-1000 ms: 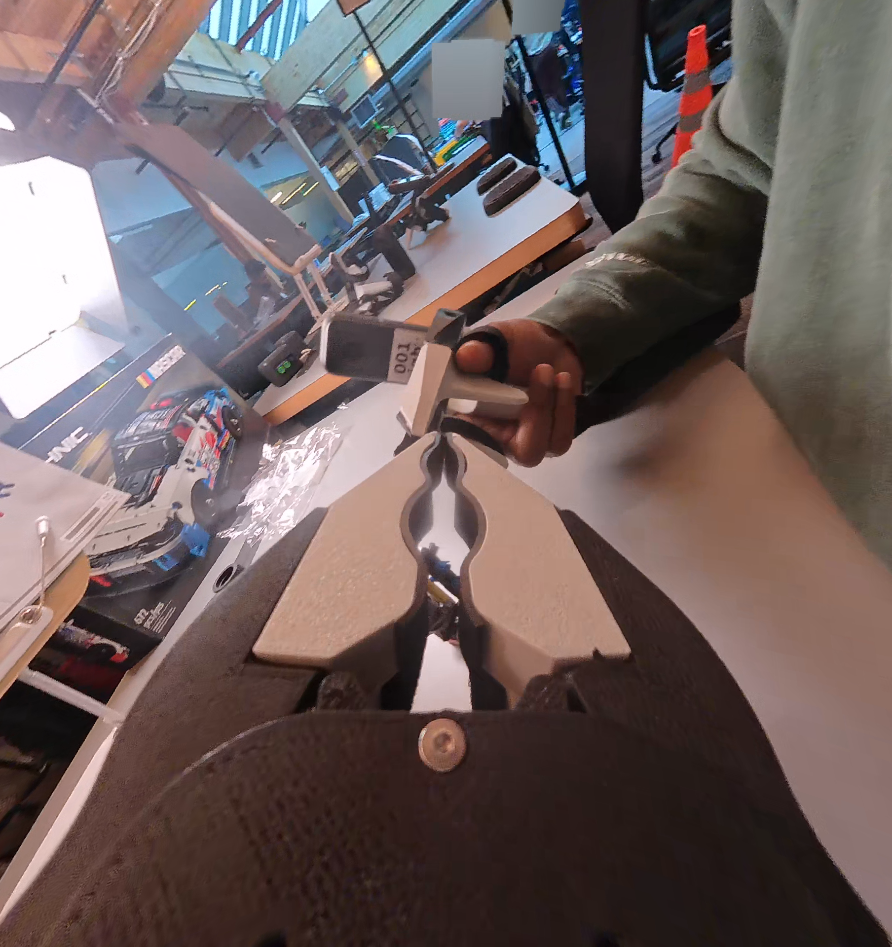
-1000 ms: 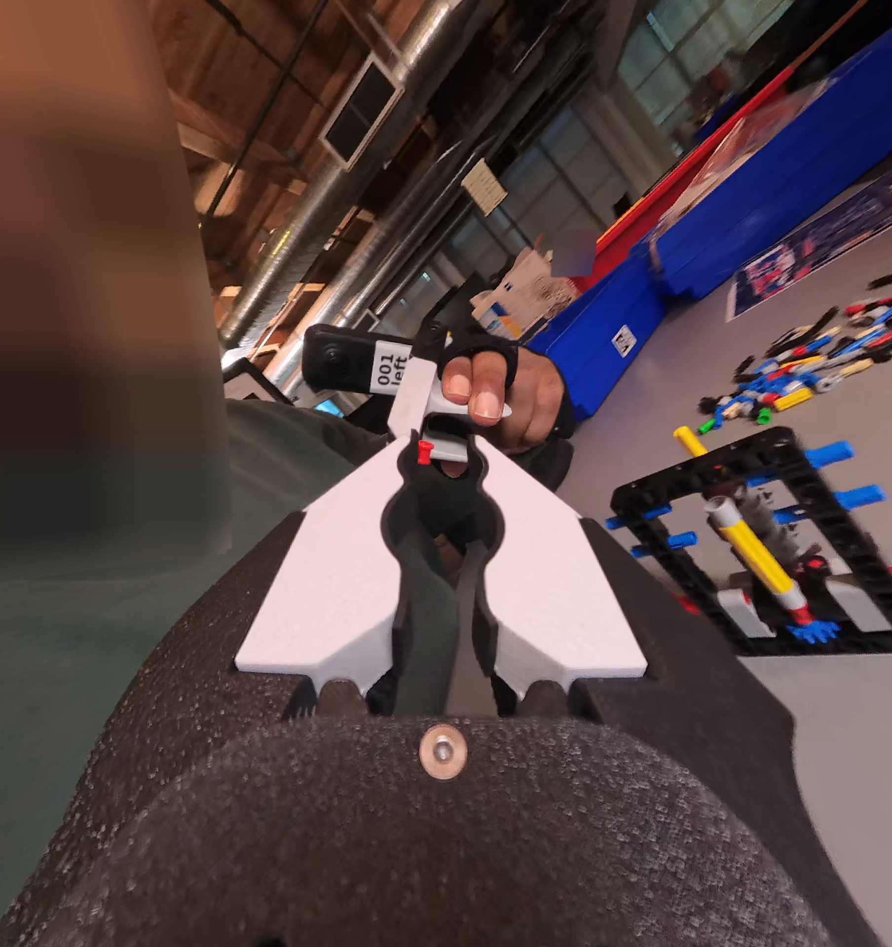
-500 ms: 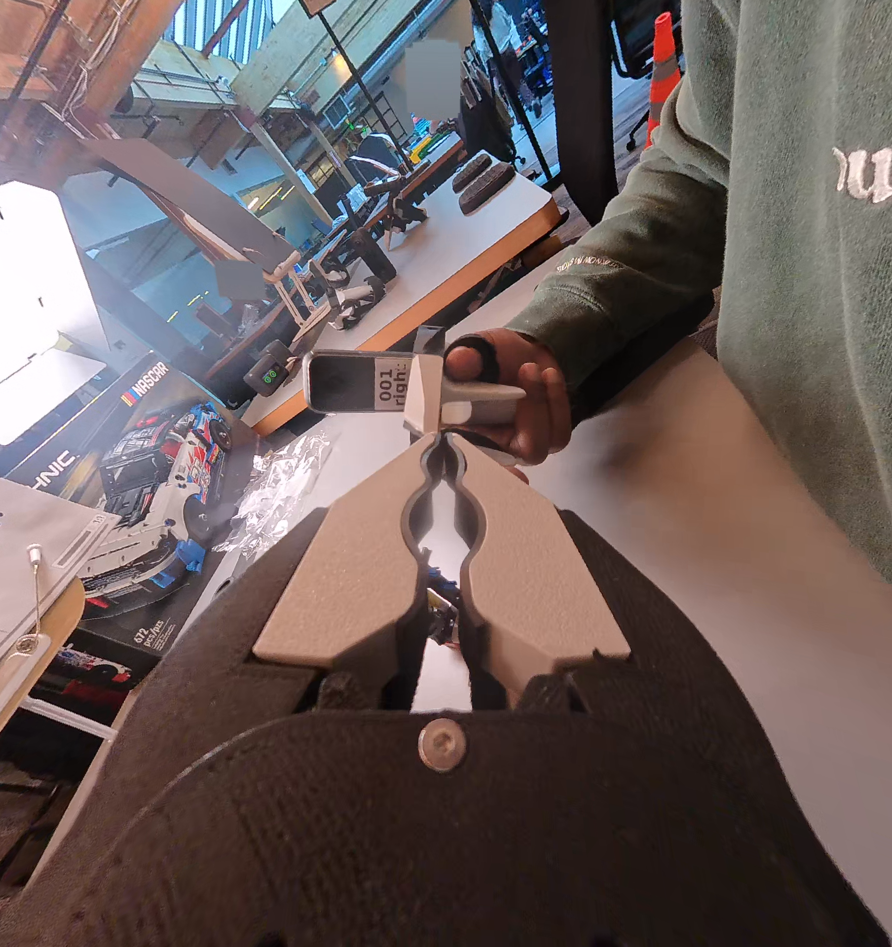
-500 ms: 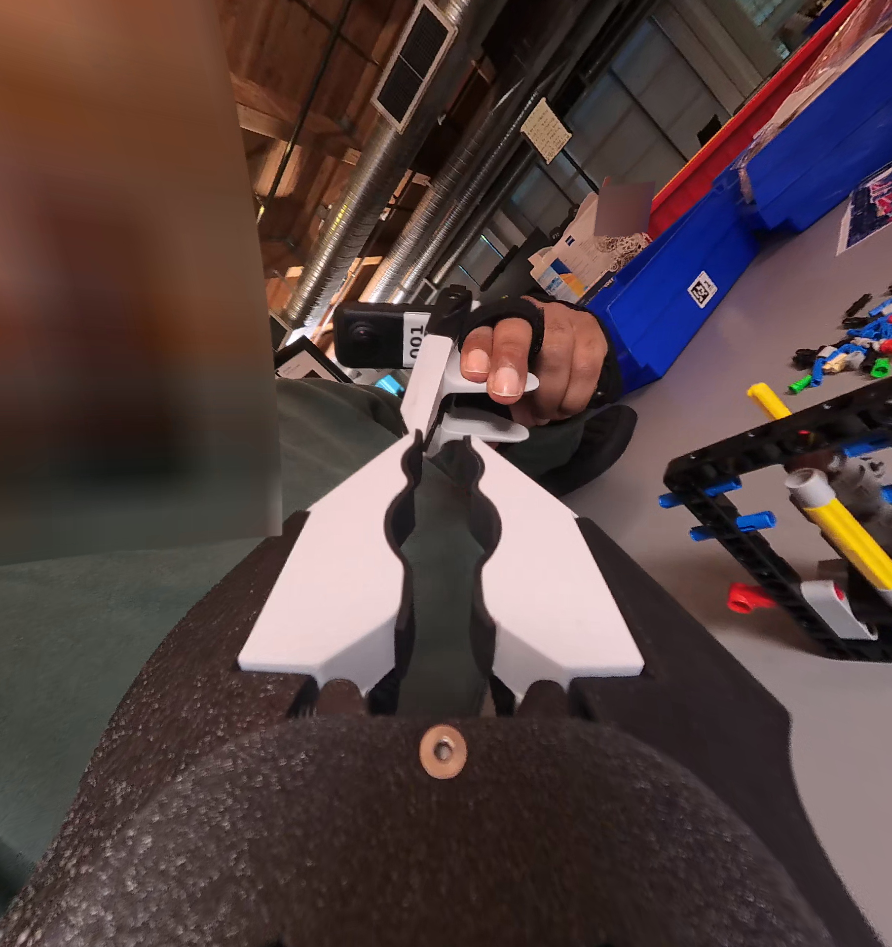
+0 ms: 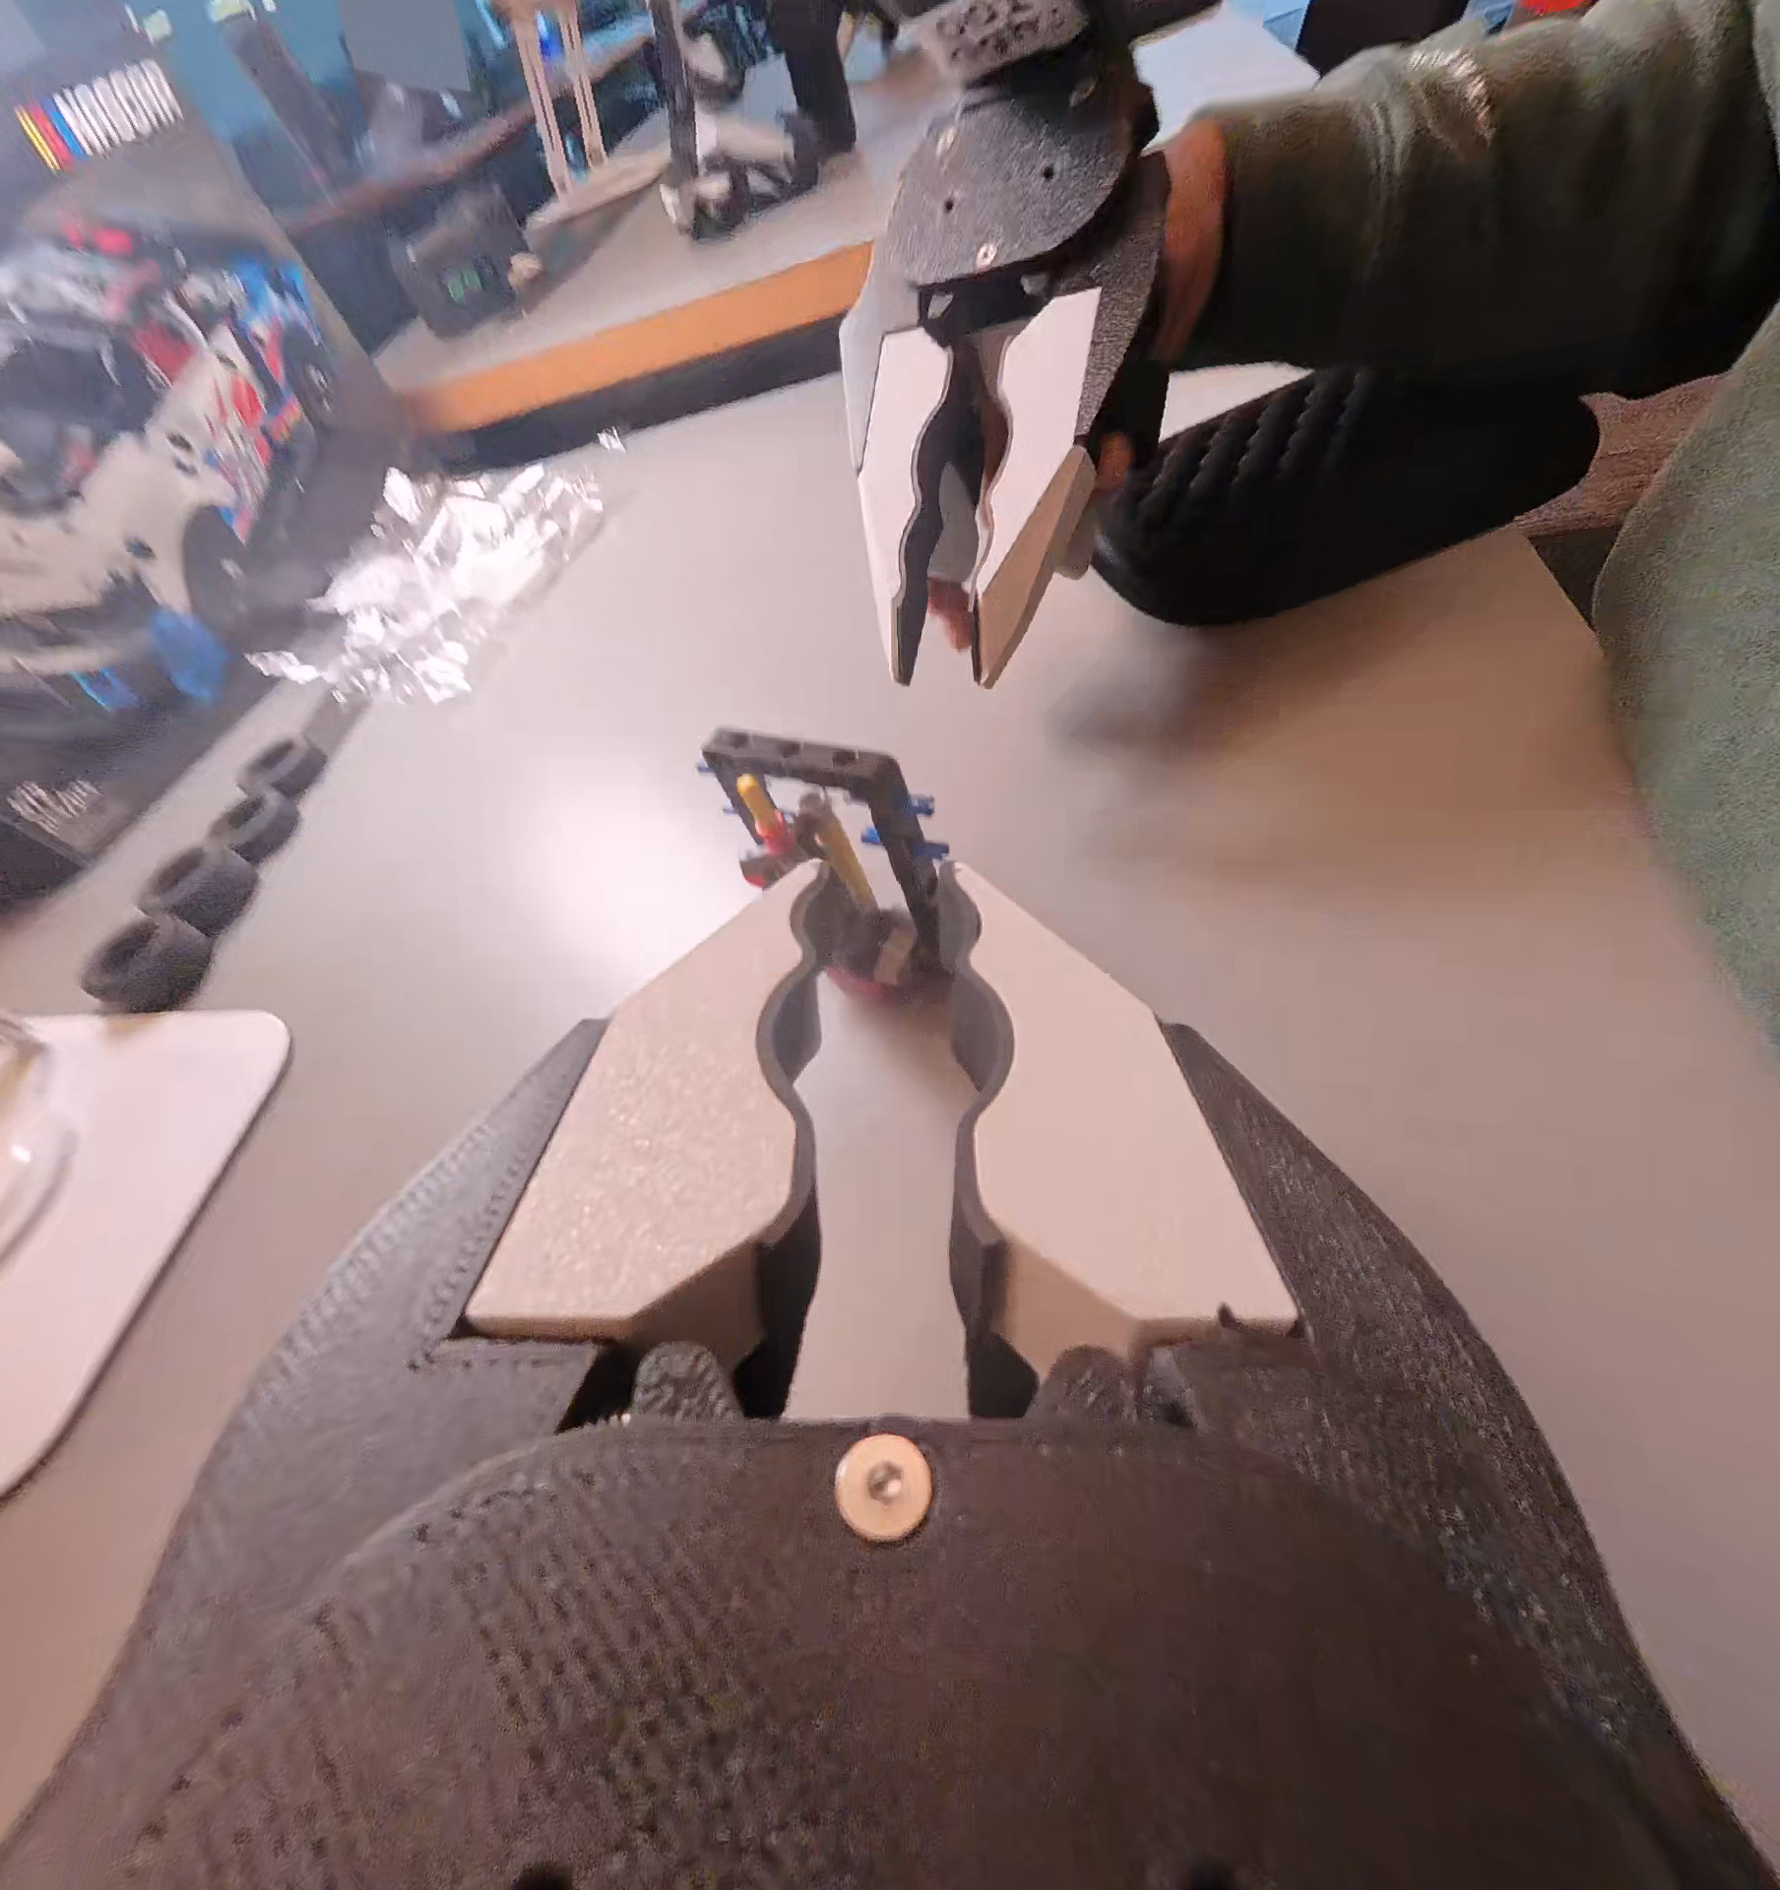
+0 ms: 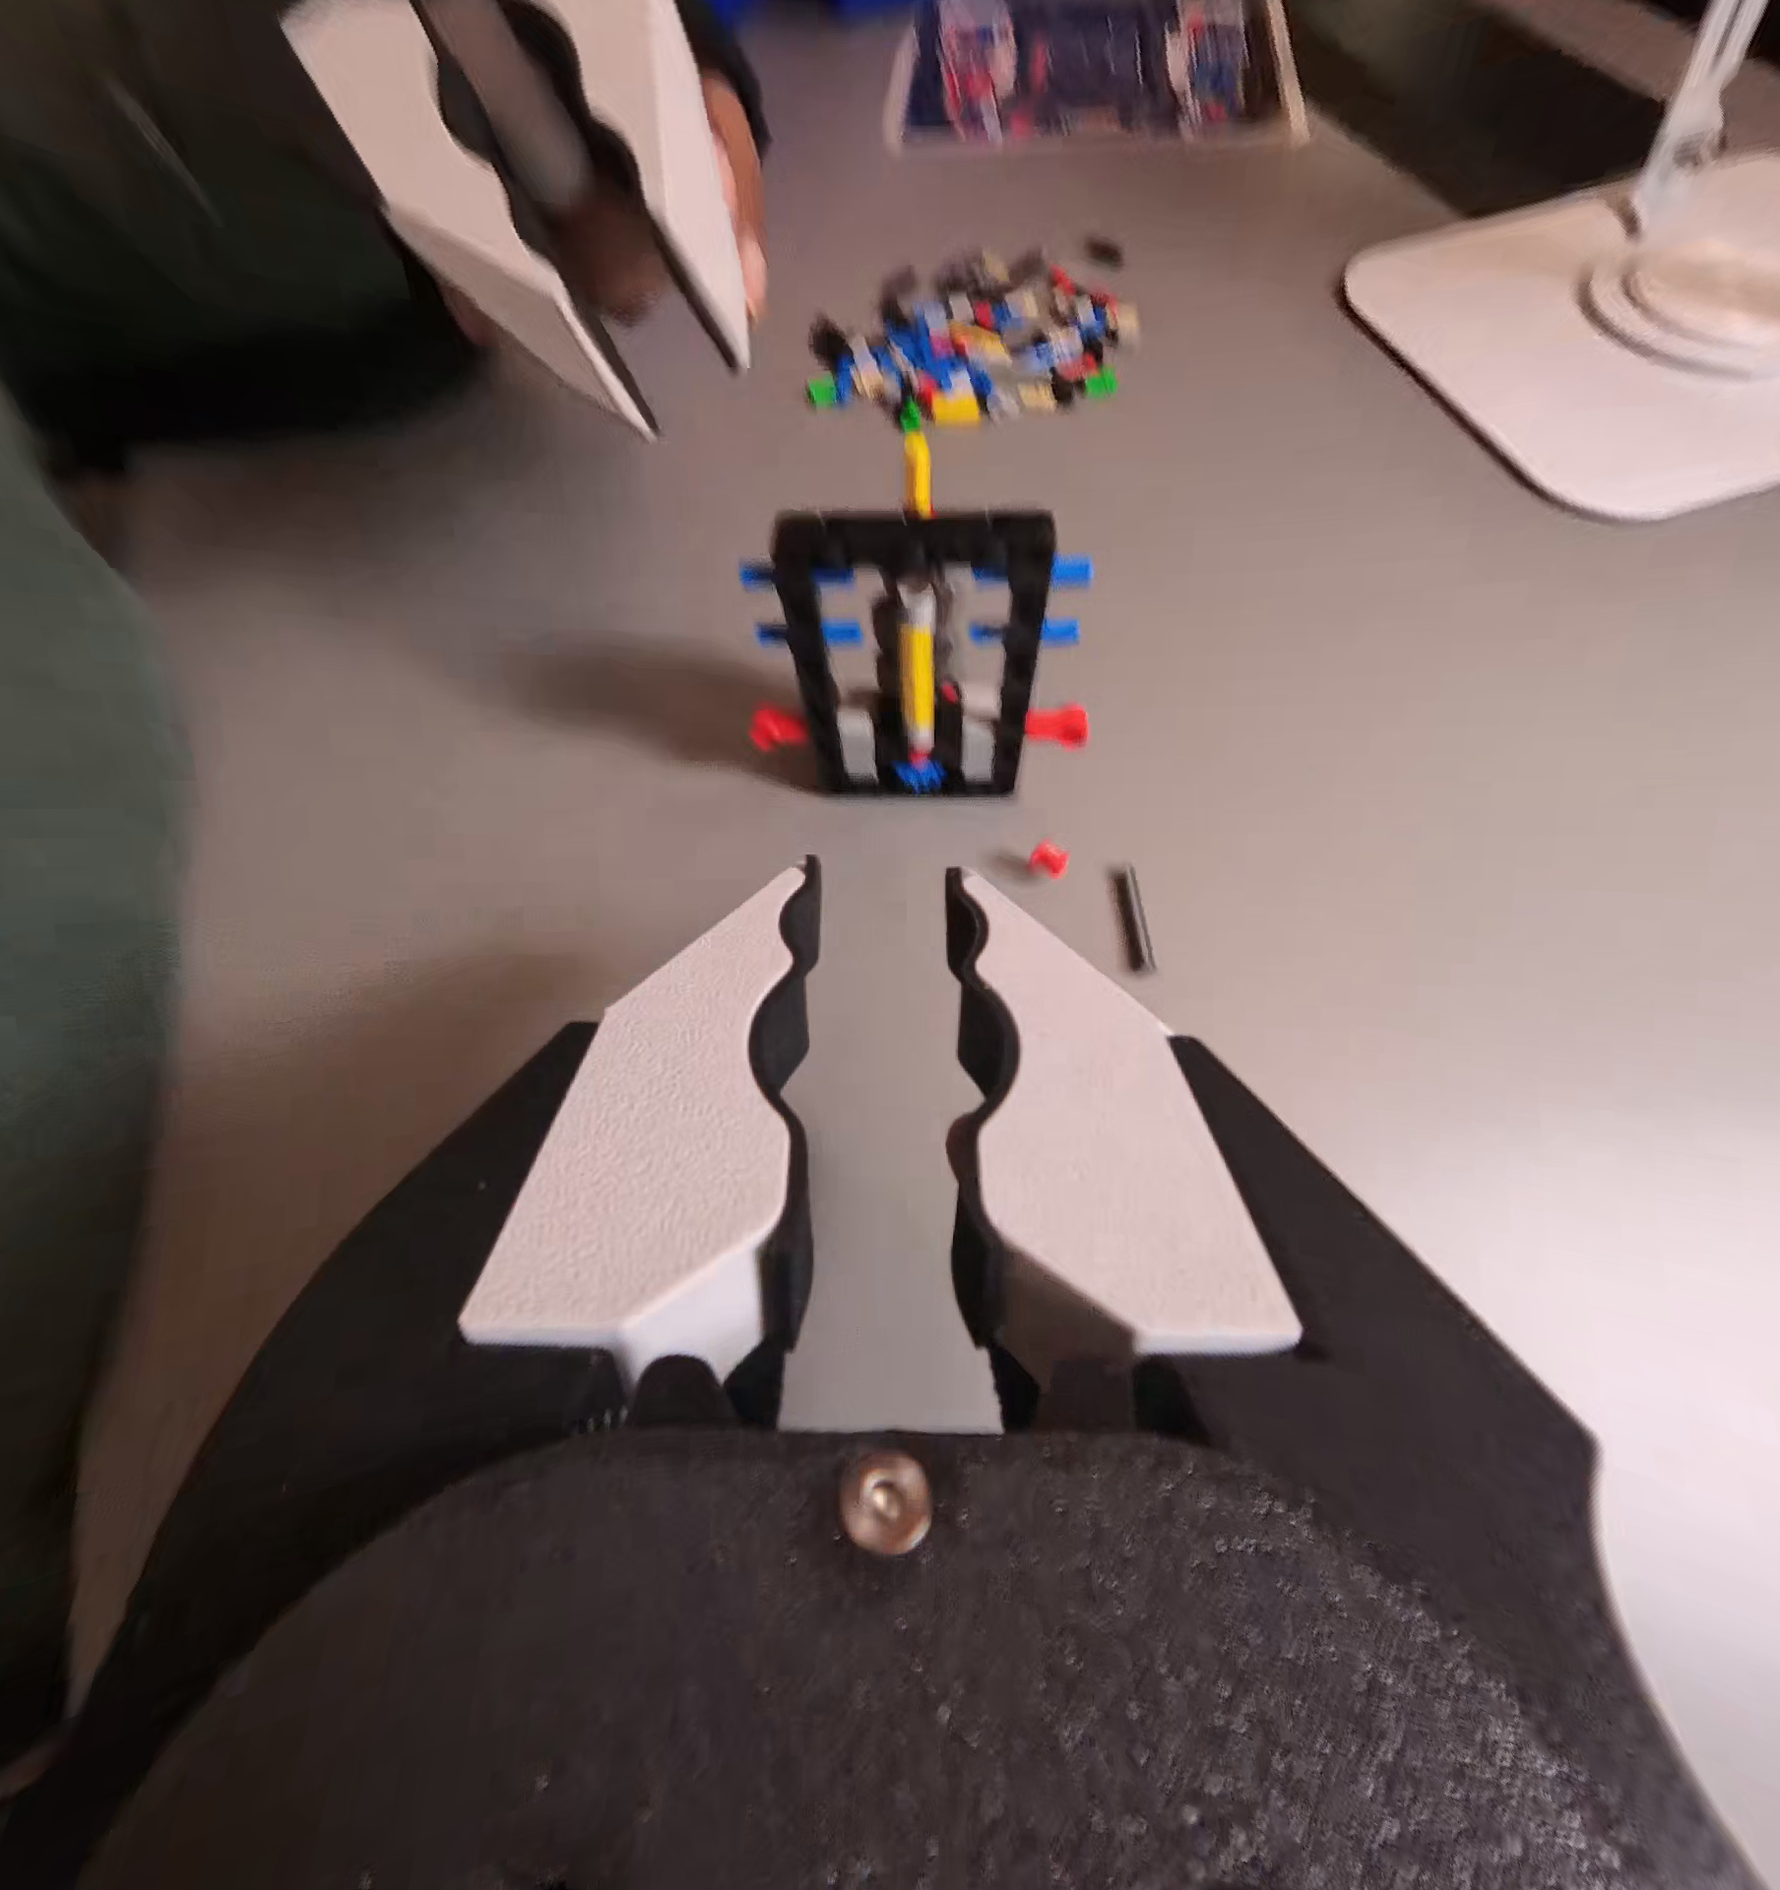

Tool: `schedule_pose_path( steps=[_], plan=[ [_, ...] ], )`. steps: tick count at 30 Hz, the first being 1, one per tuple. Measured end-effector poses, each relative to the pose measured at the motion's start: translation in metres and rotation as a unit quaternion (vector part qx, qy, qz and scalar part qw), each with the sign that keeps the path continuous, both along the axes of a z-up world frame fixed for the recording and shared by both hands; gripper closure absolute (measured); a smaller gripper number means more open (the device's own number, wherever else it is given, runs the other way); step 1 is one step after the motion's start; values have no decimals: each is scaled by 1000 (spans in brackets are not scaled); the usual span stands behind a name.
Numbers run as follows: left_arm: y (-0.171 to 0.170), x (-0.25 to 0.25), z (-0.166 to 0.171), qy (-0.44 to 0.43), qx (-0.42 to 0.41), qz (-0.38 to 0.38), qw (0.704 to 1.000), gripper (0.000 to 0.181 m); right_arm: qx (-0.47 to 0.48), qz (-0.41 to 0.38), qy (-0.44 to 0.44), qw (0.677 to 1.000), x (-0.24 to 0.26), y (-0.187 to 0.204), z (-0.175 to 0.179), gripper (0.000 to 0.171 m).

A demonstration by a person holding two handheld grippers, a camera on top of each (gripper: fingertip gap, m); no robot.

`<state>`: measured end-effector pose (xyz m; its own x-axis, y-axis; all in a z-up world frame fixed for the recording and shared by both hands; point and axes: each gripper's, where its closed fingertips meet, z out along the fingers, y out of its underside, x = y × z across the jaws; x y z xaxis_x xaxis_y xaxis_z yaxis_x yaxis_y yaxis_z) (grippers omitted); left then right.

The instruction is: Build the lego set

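Grey and mostly bare, the table (image 6: 1377,818) carries a black frame (image 6: 915,655) near its middle, with a yellow axle (image 6: 917,665) running through it and blue pins (image 6: 1065,571) and red pins (image 6: 1058,724) sticking out of its sides. Beyond it, toward the far edge, lies the loose parts pile (image 6: 968,338); just in front of the frame, a small red piece (image 6: 1048,857) and a short black axle (image 6: 1133,918) lie on their own. Your right hand-held gripper (image 6: 881,874) hangs short of the frame with its jaws well apart and nothing between them. Your left hand-held gripper (image 5: 881,880) is likewise wide open and empty, its tips reaching around the frame's near end, though contact is hard to judge. The step looks like taking hold of the frame or one of the loose pieces. Both views are smeared, so slow down before you close. Grip the frame by its black beams rather than the protruding pins, and hold it steady with one side while the other fetches the red piece.
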<state>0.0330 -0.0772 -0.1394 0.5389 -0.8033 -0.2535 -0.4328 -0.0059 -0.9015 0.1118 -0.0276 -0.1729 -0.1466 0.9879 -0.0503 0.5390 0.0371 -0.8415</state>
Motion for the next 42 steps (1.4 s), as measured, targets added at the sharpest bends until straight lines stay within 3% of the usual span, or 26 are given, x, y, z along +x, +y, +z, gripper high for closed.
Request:
schedule_pose_path(
  steps=[3,8,14,18,27,36,42],
  plan=[
    [7,-4,-18,-16,-51,20,998,153,56,-21,-68,996,12,15,-29,144],
    [21,-18,-39,-52,-111,56,991,147,66,-16,-91,993,3,26,-42,143],
    [33,-26,-33,-81,-109,89,987,147,78,-27,-88,993,-1,80,-29,151],
    [39,-27,-30,-82,-102,109,985,148,87,-17,-127,988,0,114,-47,151],
    [47,-33,-33,-96,-106,132,981,153,104,-20,-154,982,-18,129,-57,160],
    [44,-31,-28,-105,-95,124,982,155,111,-1,-140,984,-20,126,-53,166],
    [26,-13,3,-113,-35,61,991,154,0,94,-13,995,-10,54,21,167]
  ],
)
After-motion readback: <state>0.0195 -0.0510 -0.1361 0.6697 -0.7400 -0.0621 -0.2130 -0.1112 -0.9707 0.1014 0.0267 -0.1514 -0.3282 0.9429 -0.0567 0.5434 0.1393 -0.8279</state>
